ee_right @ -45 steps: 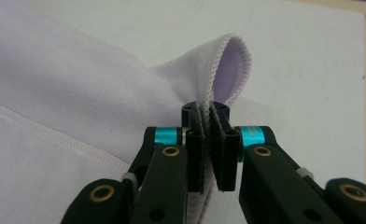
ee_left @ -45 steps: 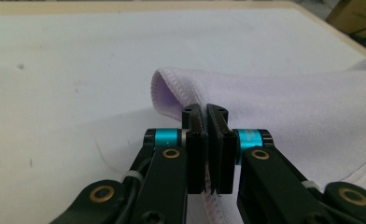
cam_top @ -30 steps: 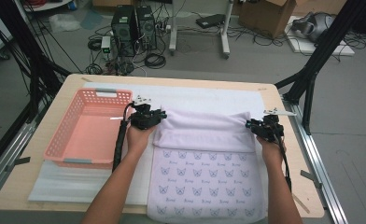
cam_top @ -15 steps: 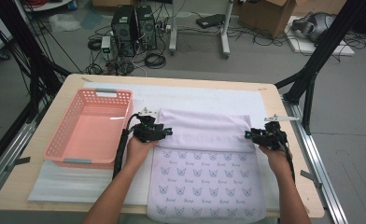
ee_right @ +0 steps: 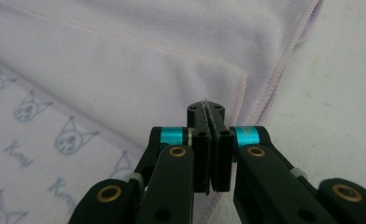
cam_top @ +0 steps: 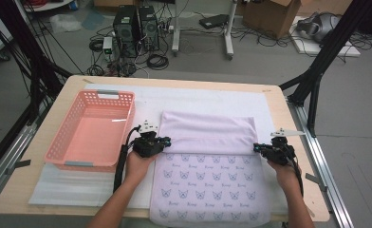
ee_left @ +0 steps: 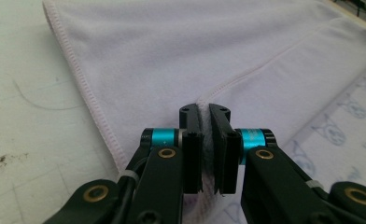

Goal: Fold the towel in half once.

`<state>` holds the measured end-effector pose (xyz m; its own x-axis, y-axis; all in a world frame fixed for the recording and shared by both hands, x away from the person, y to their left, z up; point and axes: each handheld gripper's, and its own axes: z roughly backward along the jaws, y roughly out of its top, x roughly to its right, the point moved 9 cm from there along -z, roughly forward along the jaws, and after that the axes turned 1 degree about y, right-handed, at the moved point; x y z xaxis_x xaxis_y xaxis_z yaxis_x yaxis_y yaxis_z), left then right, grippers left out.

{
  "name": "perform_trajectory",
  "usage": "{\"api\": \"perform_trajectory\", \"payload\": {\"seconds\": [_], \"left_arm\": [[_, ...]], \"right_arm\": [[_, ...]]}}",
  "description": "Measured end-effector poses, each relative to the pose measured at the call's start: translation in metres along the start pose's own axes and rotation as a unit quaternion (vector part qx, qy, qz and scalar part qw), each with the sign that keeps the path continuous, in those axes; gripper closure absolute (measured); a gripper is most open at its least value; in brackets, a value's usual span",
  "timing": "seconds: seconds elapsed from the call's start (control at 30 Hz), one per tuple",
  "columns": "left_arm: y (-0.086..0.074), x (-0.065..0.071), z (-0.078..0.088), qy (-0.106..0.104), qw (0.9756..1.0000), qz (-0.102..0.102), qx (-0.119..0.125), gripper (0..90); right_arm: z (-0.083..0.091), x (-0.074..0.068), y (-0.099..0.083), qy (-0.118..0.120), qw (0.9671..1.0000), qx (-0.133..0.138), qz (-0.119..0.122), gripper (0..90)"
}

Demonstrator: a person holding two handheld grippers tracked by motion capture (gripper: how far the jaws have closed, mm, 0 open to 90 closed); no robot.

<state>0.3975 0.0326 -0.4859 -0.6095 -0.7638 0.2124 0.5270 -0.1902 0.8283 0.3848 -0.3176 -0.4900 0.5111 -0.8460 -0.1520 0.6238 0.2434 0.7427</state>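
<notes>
A lilac towel lies on the white mat, its far part folded over toward me onto the printed side. My left gripper holds the flap's left corner, and its jaws have just been closing on the hem. In the left gripper view the pads pinch the stitched edge of the towel. My right gripper holds the flap's right corner. Its jaws have closed tight on a thin bit of the towel. Both grippers sit low against the cloth.
An empty pink basket stands left of the towel, close to my left hand. A white mat covers most of the wooden table. The towel's near end hangs over the front edge.
Both hands have drawn toward me with the towel's corners. The folded flap now reaches further down over the printed side.
</notes>
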Motion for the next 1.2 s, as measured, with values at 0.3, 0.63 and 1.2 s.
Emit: {"api": "perform_trajectory", "payload": {"seconds": [0.3,0.63,1.2], "left_arm": [[-0.003,0.006,0.000,-0.009,0.9999,0.003,-0.003,83.6],[-0.013,0.022,0.016,-0.030,0.9994,-0.002,0.014,83.9],[-0.049,0.059,0.071,-0.076,0.9958,-0.021,0.046,83.9]], "right_arm": [[-0.012,0.004,0.010,-0.035,0.9992,0.019,-0.011,57.3],[0.001,-0.008,-0.003,-0.025,0.9994,0.007,0.022,84.7],[0.047,-0.041,-0.058,-0.011,0.9987,0.026,0.043,84.4]]}}
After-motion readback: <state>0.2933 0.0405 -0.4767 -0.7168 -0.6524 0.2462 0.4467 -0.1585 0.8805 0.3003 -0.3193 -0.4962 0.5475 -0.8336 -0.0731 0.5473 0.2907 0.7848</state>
